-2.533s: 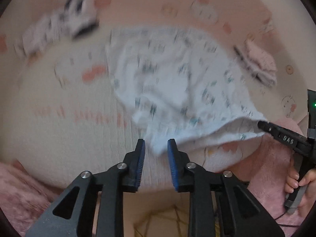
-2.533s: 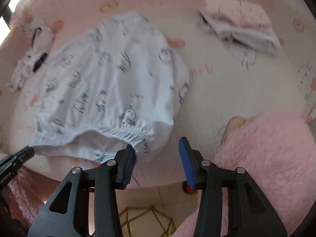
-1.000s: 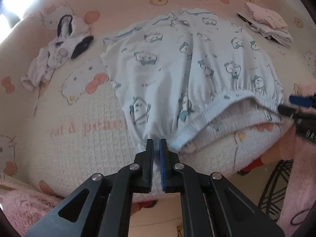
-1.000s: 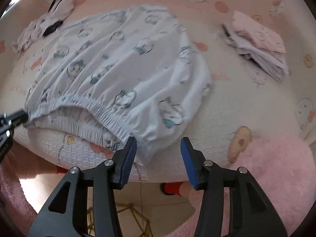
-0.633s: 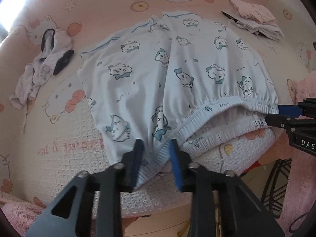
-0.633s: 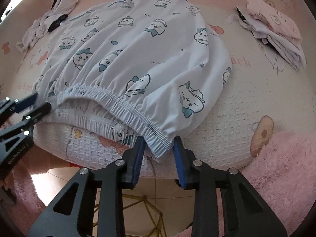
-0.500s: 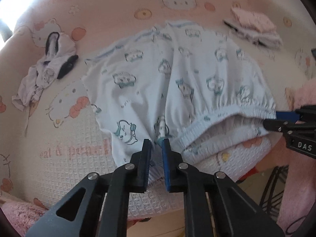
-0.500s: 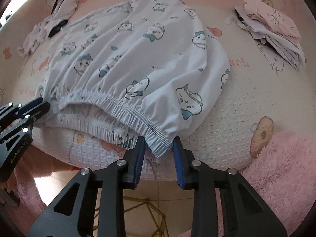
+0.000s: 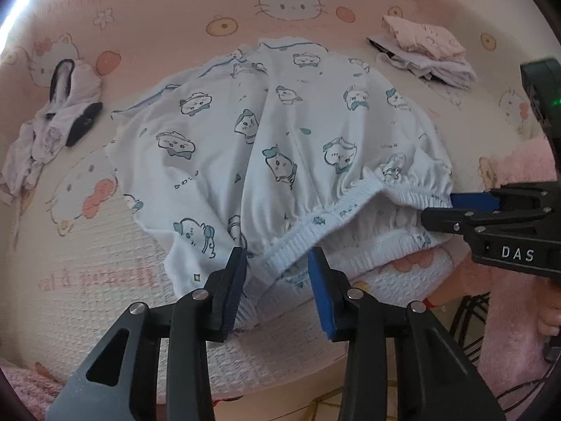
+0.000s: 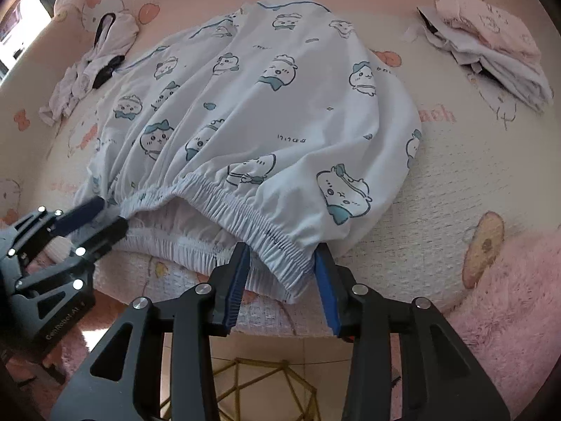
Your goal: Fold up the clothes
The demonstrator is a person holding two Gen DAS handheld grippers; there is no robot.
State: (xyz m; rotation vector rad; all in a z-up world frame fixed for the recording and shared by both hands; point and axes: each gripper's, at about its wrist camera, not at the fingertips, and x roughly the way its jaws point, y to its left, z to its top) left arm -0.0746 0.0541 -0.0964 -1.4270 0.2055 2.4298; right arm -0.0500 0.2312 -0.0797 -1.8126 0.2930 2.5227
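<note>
One gripper (image 9: pixel 434 208) reads "DAS", beside the shorts (image 9: pixel 280 147).

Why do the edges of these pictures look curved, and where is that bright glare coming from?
Left wrist view: fisheye bending, dark corners, glare streak at top left; printed shorts sharp. Right wrist view: same bending, bright window patch at top left, shorts crisp.

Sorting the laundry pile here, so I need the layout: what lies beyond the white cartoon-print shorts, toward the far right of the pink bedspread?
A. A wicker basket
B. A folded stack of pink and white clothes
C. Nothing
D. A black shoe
B: a folded stack of pink and white clothes lies far right of the white cartoon-print shorts.
</note>
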